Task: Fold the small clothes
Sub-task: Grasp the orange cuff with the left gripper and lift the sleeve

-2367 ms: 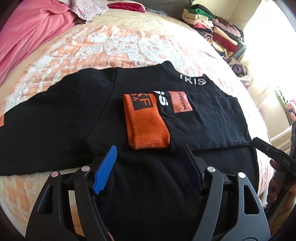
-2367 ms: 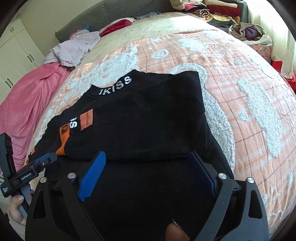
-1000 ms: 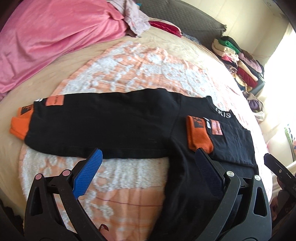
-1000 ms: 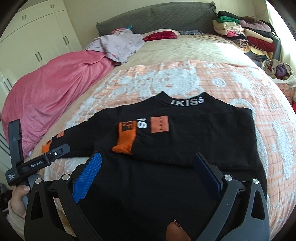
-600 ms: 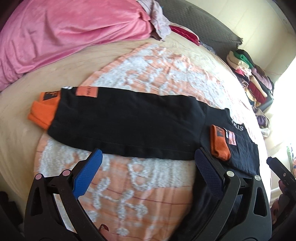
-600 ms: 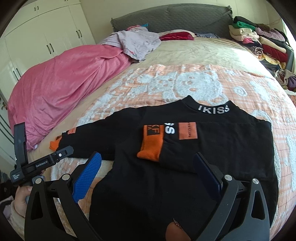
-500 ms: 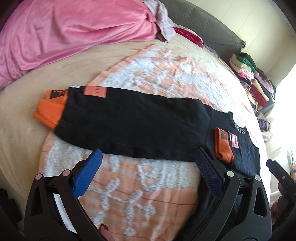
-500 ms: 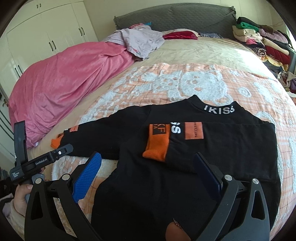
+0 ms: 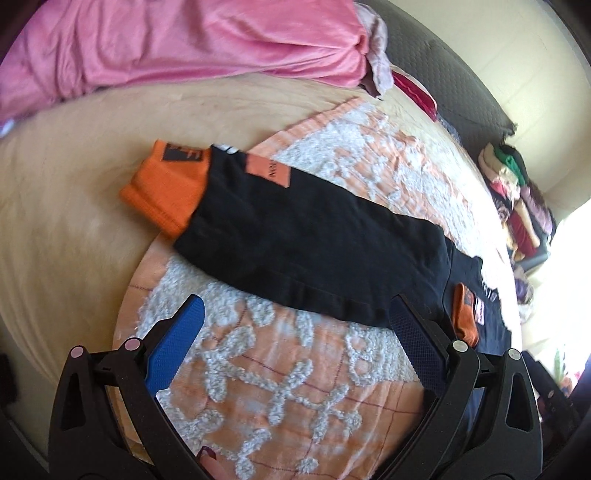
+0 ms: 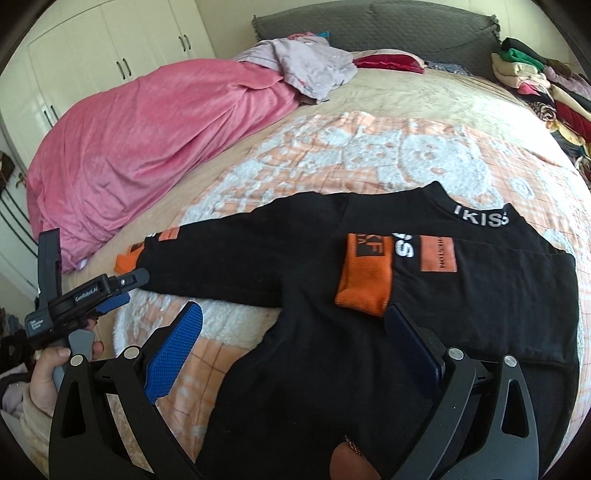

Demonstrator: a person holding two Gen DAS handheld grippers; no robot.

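- A black sweatshirt (image 10: 388, 332) is laid flat on an orange-and-white blanket (image 10: 369, 155) that is spread over the bed (image 10: 406, 92).
- One sleeve is folded across the chest, and its orange cuff (image 10: 364, 280) is placed just beside an orange patch (image 10: 438, 254) and white lettering.
- White letters are printed on the collar (image 10: 480, 218), which is turned toward the headboard (image 10: 369, 26).
- The other sleeve (image 9: 314, 243) is stretched straight out to the side; its own orange cuff (image 9: 164, 192) is seen past the blanket's edge, on the beige sheet (image 9: 74, 221).
- The left gripper (image 9: 295, 332) is held above the blanket just in front of the outstretched sleeve, with its blue pads spread wide and nothing between them.
- In the right wrist view, the left gripper (image 10: 122, 291) is seen near the sleeve's cuff end, carried by a hand (image 10: 51, 373) wrapped round its handle.
- The right gripper (image 10: 291, 339) is held over the lower body of the sweatshirt, its jaws likewise spread apart and empty.
- A rumpled pink duvet (image 10: 147, 122) is piled along the far side of the bed, with a pale lilac garment (image 10: 306, 70) on top of it.
- A stack of folded clothes (image 10: 535, 81) is seen beside the headboard, and white wardrobe doors (image 10: 110, 48) are seen behind the duvet.
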